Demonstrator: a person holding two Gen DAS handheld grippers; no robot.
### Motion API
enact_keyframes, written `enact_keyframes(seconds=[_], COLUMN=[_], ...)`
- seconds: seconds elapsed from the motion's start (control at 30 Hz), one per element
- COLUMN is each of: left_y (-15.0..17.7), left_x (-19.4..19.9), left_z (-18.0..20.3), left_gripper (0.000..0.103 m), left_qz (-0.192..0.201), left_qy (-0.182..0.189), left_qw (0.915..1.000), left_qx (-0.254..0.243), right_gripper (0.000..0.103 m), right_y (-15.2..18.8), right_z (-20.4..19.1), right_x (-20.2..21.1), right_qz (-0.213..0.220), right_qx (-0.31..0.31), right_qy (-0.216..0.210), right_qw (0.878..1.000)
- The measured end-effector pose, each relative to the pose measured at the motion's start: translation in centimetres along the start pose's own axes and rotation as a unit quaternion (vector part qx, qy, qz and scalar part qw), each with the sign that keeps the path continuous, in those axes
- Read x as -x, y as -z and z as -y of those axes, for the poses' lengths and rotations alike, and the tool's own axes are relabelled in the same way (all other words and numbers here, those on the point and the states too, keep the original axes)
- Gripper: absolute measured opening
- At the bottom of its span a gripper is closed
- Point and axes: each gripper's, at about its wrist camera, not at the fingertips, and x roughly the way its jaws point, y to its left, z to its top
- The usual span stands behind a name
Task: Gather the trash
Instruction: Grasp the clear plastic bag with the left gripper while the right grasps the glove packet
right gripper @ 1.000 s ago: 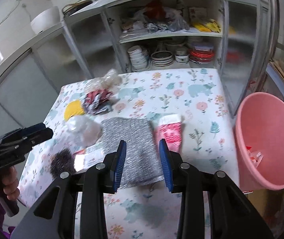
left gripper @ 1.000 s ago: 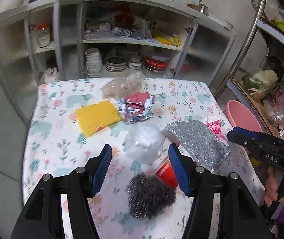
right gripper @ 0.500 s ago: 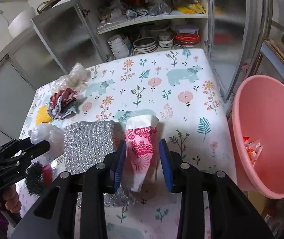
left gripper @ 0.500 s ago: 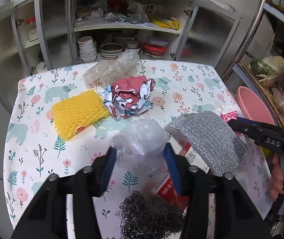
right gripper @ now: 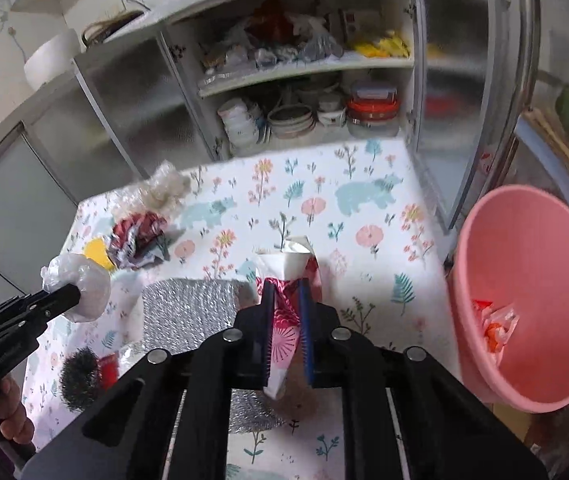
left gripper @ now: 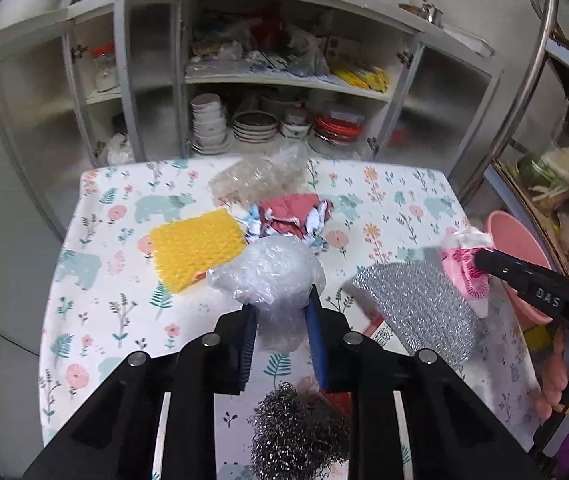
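Note:
My left gripper (left gripper: 280, 304) is shut on a ball of clear crumpled plastic wrap (left gripper: 268, 272) and holds it above the table; it also shows in the right wrist view (right gripper: 80, 292). My right gripper (right gripper: 286, 300) is shut on a pink and white patterned wrapper (right gripper: 284, 276), lifted off the table; the wrapper also shows in the left wrist view (left gripper: 466, 264). A pink bin (right gripper: 532, 292) with some trash inside stands right of the table. A crumpled red and white paper ball (left gripper: 292, 216) and a clear plastic bag (left gripper: 260, 176) lie further back.
On the floral tablecloth (left gripper: 116, 280) lie a yellow sponge cloth (left gripper: 196, 248), a silver scouring pad (left gripper: 416, 304), a steel wool ball (left gripper: 296, 436) and a red packet (right gripper: 108, 368). An open cupboard with dishes (left gripper: 252, 128) stands behind. A metal rack (left gripper: 524, 80) stands at the right.
My left gripper closed on the plastic wrap and raised it. My right gripper closed on the pink wrapper and lifted it off the table.

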Motion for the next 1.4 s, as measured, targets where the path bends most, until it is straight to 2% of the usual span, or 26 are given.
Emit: enact_keyframes(seconds=[0.27, 0.63, 0.83, 1.4], left_y=[-0.5, -1.5, -2.1, -4.0], left_x=[2.4, 4.1, 4.0, 1.5], left_z=[0.9, 3.9, 6.3, 15.4], left_gripper=[0.022, 0.022, 0.022, 0.022], left_qz=[0.024, 0.043, 0.048, 0.046], left_qy=[-0.014, -0.019, -0.01, 0.026], left_qw=[0.9996, 0.9988, 0.9984, 0.9952], left_qx=[0.002, -0.011, -0.028, -0.083], right_gripper=[0.012, 0.012, 0.012, 0.012], right_y=[-0.1, 0.5, 0.6, 1.2], right_z=[0.6, 2.5, 4.2, 10.8], right_x=[3.9, 6.7, 8.0, 9.8], right_qz=[0.037, 0.058, 0.074, 0.094], right_qx=[-0.006, -0.017, -0.032, -0.073], right_qy=[0.0, 0.004, 0.009, 0.062], right_qw=[0.999, 0.998, 0.997, 0.991])
